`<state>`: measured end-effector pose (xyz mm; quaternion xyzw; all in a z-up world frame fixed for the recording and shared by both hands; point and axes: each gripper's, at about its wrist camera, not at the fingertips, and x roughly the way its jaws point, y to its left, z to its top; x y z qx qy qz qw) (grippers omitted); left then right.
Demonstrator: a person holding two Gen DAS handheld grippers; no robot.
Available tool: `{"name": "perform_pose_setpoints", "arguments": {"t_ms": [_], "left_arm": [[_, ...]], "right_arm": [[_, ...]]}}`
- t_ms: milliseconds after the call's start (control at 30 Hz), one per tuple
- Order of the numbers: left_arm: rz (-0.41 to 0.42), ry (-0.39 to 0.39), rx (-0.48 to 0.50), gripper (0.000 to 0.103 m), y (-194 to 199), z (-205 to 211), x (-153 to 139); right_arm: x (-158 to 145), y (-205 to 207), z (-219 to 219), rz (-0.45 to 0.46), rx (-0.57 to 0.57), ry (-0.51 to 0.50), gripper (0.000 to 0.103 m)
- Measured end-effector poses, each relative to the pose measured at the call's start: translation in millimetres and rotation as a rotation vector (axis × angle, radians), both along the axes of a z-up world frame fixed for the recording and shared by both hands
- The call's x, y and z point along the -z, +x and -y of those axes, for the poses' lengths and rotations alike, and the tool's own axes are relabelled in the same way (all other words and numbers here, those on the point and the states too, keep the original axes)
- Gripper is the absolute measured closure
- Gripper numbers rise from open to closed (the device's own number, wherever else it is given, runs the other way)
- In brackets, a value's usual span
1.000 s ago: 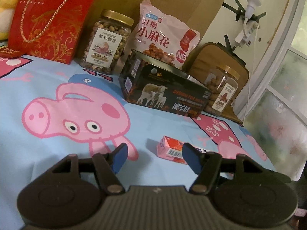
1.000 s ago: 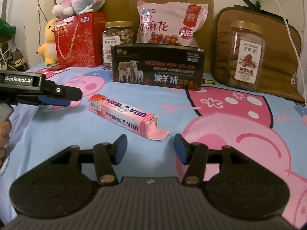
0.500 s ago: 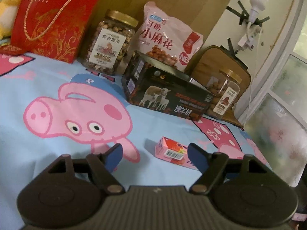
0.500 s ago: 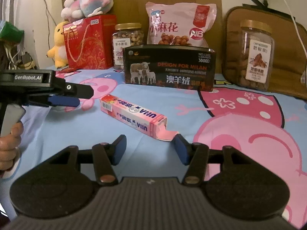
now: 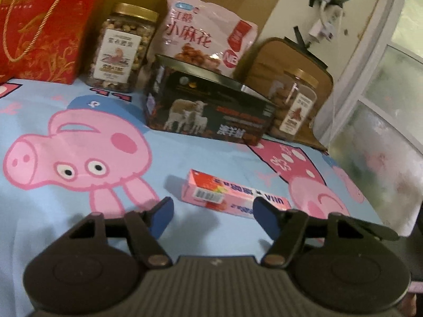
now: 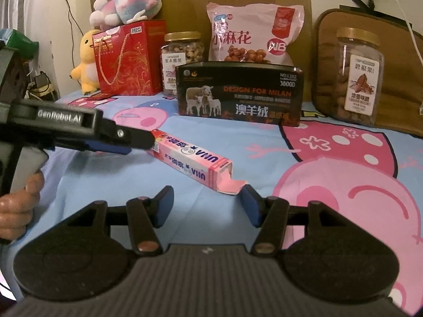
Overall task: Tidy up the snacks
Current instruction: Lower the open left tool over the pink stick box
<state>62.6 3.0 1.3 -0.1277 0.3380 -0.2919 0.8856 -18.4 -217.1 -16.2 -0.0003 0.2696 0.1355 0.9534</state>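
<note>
Across the blue pig-print sheet (image 6: 211, 174), snacks before a wooden headboard (image 6: 185, 0); left fingers (image 5: 164, 211) narrowing, right fingers (image 6: 164, 206) wide, both empty.

Left gripper (image 5: 212, 212) jaws closing, nothing gripped; pink snack box (image 5: 230, 194) flat on cartoon bedsheet (image 5: 185, 155) just ahead, toward right jaw.

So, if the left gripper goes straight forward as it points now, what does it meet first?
Most likely the pink candy box, lying just ahead of the closing left gripper, not yet between its jaws. Depth is hard to judge.
</note>
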Motion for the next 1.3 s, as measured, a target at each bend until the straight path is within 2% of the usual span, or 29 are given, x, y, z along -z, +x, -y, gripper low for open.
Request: {"name": "perform_pose_setpoints", "arguments": {"t_ms": [100, 167, 233, 300, 367, 467, 567, 667, 900, 1067, 1300], "left_arm": [[-0.016, -0.025, -0.021, 0.034, -0.1, -5.9, -1.5], [-0.030, -0.078, -0.056, 0.031, 2.2, -16.0, -5.0], [-0.028, -0.123, -0.115, 0.021, 5.0, -28.0, -10.2], [-0.021, -0.125, -0.176, 0.014, 8.9, -36.5, -13.5], [-0.039, -0.106, -0.197, 0.014, 14.9, -39.0, -11.6], [-0.089, -0.096, -0.163, 0.015, 19.2, -32.2, -1.1], [-0.042, -0.032, -0.101, 0.018, 10.1, -14.8, -1.8], [-0.033, -0.018, -0.020, 0.021, 2.6, 1.9, -1.8], [-0.002, 0.019, 0.078, 0.021, -14.1, 24.2, -3.6], [-0.015, -0.010, 0.062, 0.021, -13.7, 16.4, -7.2], [0.032, -0.032, -0.090, 0.019, -5.5, -16.6, -20.9]], "right_arm": [[-0.1, 0.3, 1.5, -0.001, 0.002, 0.014, 0.044], [-0.2, 0.5, 2.4, -0.002, 0.003, 0.022, 0.044], [-0.1, 0.8, 3.2, -0.003, 0.002, 0.031, 0.044], [0.0, 0.8, 3.7, -0.004, 0.001, 0.036, 0.044], [-0.1, 1.0, 4.5, -0.005, 0.000, 0.042, 0.044], [-0.2, 0.9, 5.3, -0.006, 0.000, 0.052, 0.044], [0.0, 1.4, 5.5, -0.007, -0.002, 0.055, 0.044], [0.0, 1.3, 5.4, -0.008, -0.002, 0.057, 0.044], [0.1, 1.2, 5.9, -0.008, -0.003, 0.061, 0.044], [0.0, 1.2, 5.9, -0.008, -0.002, 0.062, 0.044], [-0.1, 1.3, 6.1, -0.008, -0.002, 0.062, 0.043]]}}
